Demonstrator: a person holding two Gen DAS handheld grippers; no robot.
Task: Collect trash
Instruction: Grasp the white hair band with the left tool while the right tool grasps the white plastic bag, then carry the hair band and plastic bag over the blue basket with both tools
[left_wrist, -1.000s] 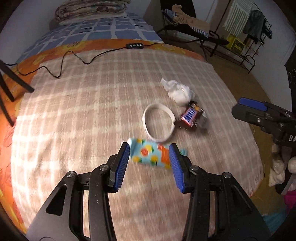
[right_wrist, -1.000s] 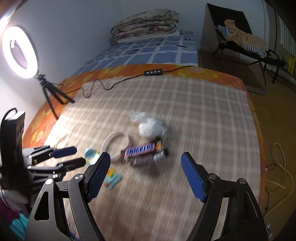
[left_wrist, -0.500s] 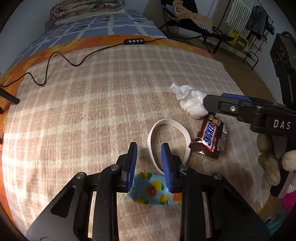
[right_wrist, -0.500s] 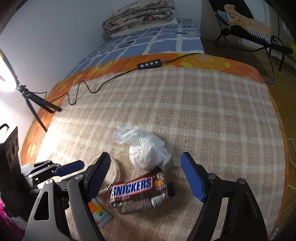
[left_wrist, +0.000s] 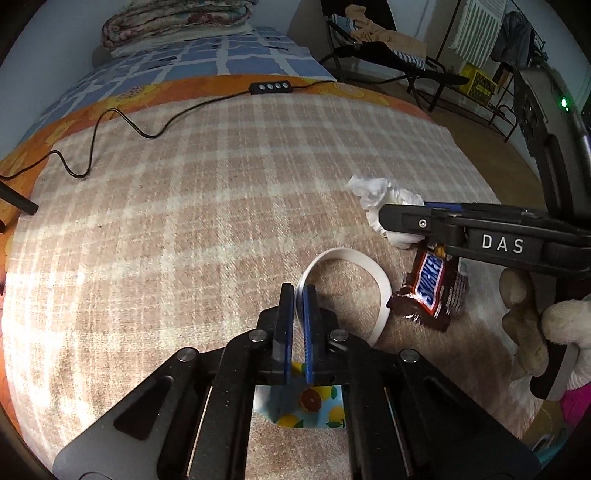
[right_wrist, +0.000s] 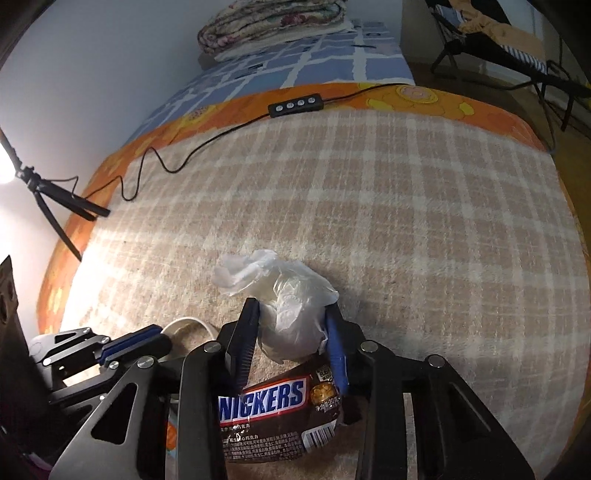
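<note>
My left gripper (left_wrist: 298, 295) is shut on the edge of a white strip ring (left_wrist: 369, 267) lying on the checked blanket. A light-blue fruit-print wrapper (left_wrist: 314, 406) lies under its frame. My right gripper (right_wrist: 291, 325) is closed around a crumpled white plastic bag (right_wrist: 291, 306), which also shows in the left wrist view (left_wrist: 384, 199). A Snickers wrapper (right_wrist: 273, 413) lies just beneath the right gripper; it shows in the left wrist view (left_wrist: 430, 286) too.
A black cable with an inline switch (right_wrist: 295, 105) runs across the far blanket edge. A ring-light tripod (right_wrist: 48, 199) stands at the left. Folded bedding (right_wrist: 273, 26) lies at the bed's far end. A folding chair (left_wrist: 388, 59) and stuffed toys (left_wrist: 532, 332) are on the right.
My left gripper moved forward past the fruit-print wrapper and closed on the white ring. My right gripper moved forward over the Snickers wrapper and closed on the white plastic bag.
</note>
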